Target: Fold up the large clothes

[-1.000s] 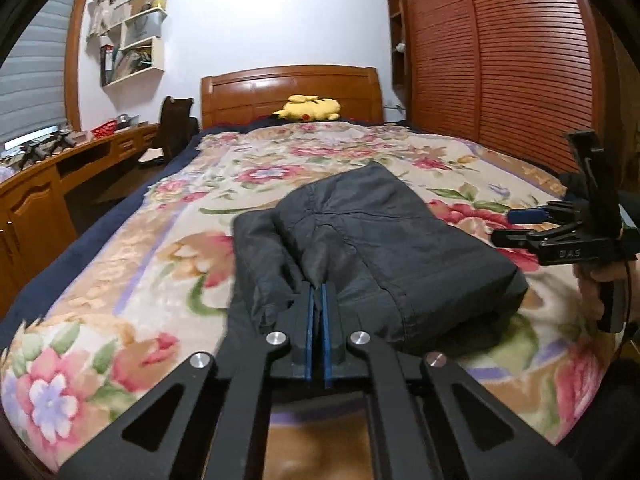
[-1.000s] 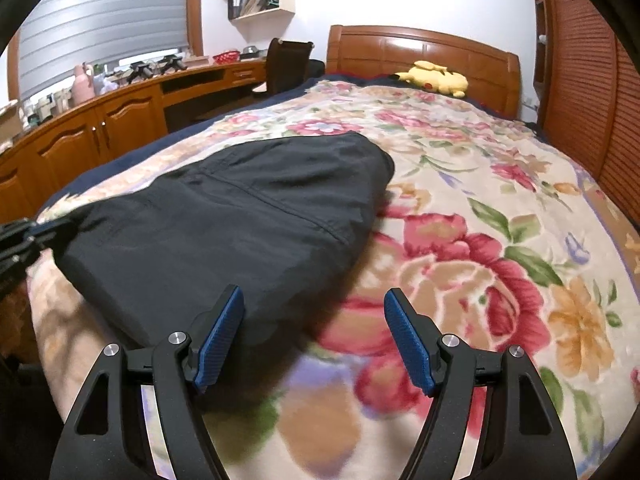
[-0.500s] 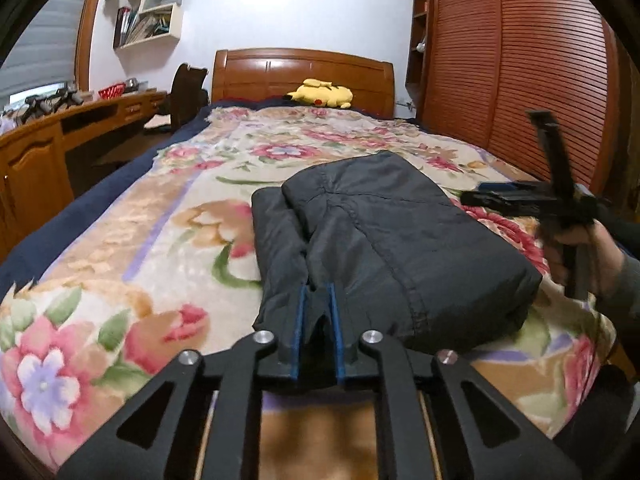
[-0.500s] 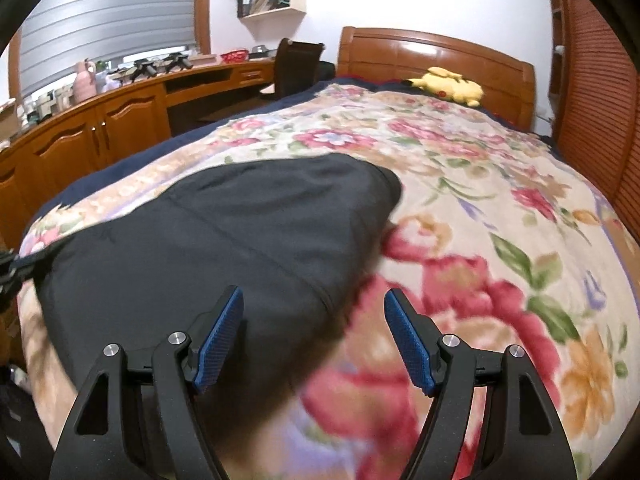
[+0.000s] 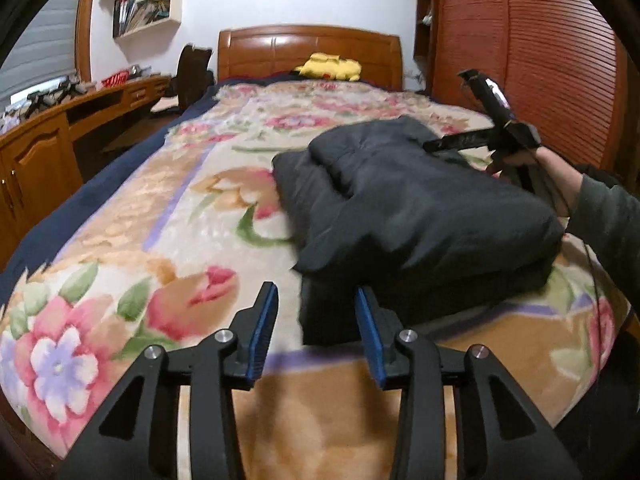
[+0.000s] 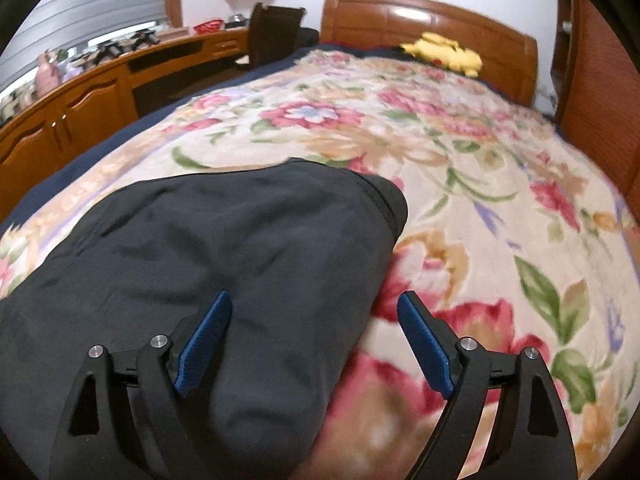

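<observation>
Floral bed (image 5: 120,240) bears the dark garment (image 5: 420,208), already folded compact; left gripper (image 5: 316,320) fingers just opening, empty; right gripper (image 6: 316,340) fingers spread wide, empty, just opening wider.

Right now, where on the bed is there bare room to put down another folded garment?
The floral blanket is bare left of the dark folded garment, toward the desk, and between the garment and the yellow plush toy. The near right corner is crowded: the garment and the right gripper.

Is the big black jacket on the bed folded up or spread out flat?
Folded. The dark jacket sits as a thick, stacked bundle with layered edges on the floral blanket.
</observation>
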### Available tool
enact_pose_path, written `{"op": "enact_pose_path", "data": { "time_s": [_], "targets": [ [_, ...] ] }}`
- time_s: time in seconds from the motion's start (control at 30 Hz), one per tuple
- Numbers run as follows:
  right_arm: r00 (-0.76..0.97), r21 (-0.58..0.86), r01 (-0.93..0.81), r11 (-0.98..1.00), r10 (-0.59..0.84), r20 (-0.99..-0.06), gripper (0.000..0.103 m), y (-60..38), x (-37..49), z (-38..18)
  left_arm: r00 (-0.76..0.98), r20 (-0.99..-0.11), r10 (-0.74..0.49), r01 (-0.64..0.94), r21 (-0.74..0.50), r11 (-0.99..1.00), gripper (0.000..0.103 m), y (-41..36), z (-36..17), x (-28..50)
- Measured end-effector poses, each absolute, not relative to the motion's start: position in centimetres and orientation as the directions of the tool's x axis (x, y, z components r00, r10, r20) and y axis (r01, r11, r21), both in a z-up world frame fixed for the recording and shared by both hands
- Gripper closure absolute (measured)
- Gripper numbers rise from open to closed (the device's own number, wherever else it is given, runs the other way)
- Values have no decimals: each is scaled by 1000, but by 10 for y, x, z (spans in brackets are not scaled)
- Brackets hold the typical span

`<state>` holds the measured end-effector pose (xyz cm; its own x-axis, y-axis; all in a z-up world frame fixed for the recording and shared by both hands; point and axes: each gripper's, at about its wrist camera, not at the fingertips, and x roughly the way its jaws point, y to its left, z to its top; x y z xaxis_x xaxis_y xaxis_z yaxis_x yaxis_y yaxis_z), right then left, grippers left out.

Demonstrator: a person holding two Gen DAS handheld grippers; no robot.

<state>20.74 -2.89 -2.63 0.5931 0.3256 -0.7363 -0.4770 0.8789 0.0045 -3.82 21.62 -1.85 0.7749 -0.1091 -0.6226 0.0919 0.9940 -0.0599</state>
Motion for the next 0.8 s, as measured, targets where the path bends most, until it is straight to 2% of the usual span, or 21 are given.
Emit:
{"op": "enact_pose_path", "data": {
  "time_s": [0.23, 0.37, 0.5, 0.57, 0.6, 0.67, 0.7, 0.8],
  "targets": [
    [537, 100, -461, 882, 367, -760, 8, -27, 232, -40, 753, -642, -146, 99, -109, 989, 64, 224, -32, -28],
    [505, 97, -476, 874, 362, -784, 7, -22, 238, -46, 753, -642, -143, 100, -103, 990, 64, 222, -33, -27],
    [441, 174, -469, 866, 400, -804, 8, -28, 245, -53, 756, -640, -140, 98, -100, 990, 64, 222, -32, -28],
    [399, 229, -476, 849, 441, -804, 14, -29, 247, -57, 757, -636, -149, 99, -113, 989, 64, 223, -33, -27],
    [374, 260, -483, 836, 465, -802, 22, -29, 247, -59, 756, -636, -157, 103, -121, 987, 65, 224, -34, -26],
    [359, 268, -500, 823, 479, -801, 37, -26, 243, -58, 744, -630, -223, 152, -166, 974, 83, 226, -35, -25],
    [364, 253, -512, 821, 474, -802, 45, -24, 239, -56, 732, -631, -259, 173, -195, 965, 95, 227, -36, -24],
    [402, 190, -535, 823, 446, -800, 70, -19, 227, -41, 747, -619, -243, 178, -165, 970, 100, 226, -31, -27]
  ]
}}
